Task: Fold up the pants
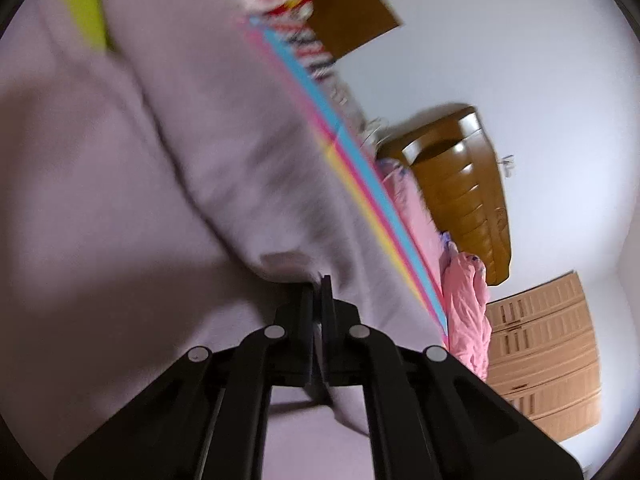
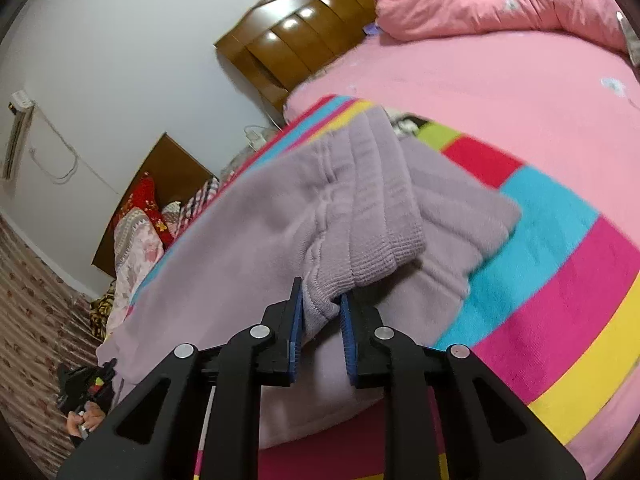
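Observation:
Lilac fleece pants [image 2: 240, 240] lie along a striped blanket [image 2: 560, 260] on the bed, partly lifted. My right gripper [image 2: 322, 300] is shut on a ribbed band [image 2: 320, 308] at one end of the pants, with the knit bunched between its blue pads. A second ribbed end [image 2: 460, 216] rests on the blanket beyond it. In the left wrist view the pants [image 1: 200, 160] fill the frame, blurred, and my left gripper [image 1: 319, 284] is shut with cloth draped from its tips. The right wrist view shows that left gripper [image 2: 96, 376] at the pants' far corner.
The blanket's blue, pink and yellow edge [image 1: 360, 184] runs beside the pants. A pink sheet [image 2: 480, 80] and a rumpled pink quilt [image 2: 500, 0] lie further up the bed, against a wooden headboard [image 2: 304, 32]. A person's hand [image 2: 86, 420] holds the left gripper. A wardrobe [image 1: 544, 352] stands by the wall.

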{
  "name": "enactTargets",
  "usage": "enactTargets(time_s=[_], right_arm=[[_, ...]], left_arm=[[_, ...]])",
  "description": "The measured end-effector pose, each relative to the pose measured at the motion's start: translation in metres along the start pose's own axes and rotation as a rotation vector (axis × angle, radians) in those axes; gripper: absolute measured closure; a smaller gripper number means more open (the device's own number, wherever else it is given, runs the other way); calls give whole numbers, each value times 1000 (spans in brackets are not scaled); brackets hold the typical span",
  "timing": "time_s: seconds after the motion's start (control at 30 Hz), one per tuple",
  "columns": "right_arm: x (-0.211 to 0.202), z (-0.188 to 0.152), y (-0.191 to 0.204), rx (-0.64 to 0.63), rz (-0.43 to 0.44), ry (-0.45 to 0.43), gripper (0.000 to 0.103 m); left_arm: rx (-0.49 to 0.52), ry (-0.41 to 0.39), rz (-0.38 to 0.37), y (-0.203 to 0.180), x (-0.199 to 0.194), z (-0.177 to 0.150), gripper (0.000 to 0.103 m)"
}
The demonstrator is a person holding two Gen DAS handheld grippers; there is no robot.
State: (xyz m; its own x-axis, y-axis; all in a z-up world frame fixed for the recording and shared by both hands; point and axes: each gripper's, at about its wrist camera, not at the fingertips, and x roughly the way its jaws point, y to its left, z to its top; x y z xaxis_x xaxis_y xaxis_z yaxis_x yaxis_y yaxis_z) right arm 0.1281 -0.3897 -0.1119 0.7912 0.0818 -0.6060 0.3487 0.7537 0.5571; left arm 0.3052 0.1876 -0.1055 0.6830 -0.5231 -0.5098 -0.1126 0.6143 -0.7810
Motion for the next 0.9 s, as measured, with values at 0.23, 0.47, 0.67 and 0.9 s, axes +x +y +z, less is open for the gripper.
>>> enactTargets(time_s=[0.23,0.47,0.67,0.9], right_arm=[[-28,77,48,-162,39,-125,87],[-31,66,8,-146,29,-45,87],[-13,18,-51,-19,-3,35,88],[-33,22,-31,-80,14,16,88]], left_arm=[[319,-168,4,-96,-75,-7,101],[394,-23,126,-58,-72,-63,101],[328,87,194,-7,-46,-81,101],[416,8,193,-32,-79,-84,101]])
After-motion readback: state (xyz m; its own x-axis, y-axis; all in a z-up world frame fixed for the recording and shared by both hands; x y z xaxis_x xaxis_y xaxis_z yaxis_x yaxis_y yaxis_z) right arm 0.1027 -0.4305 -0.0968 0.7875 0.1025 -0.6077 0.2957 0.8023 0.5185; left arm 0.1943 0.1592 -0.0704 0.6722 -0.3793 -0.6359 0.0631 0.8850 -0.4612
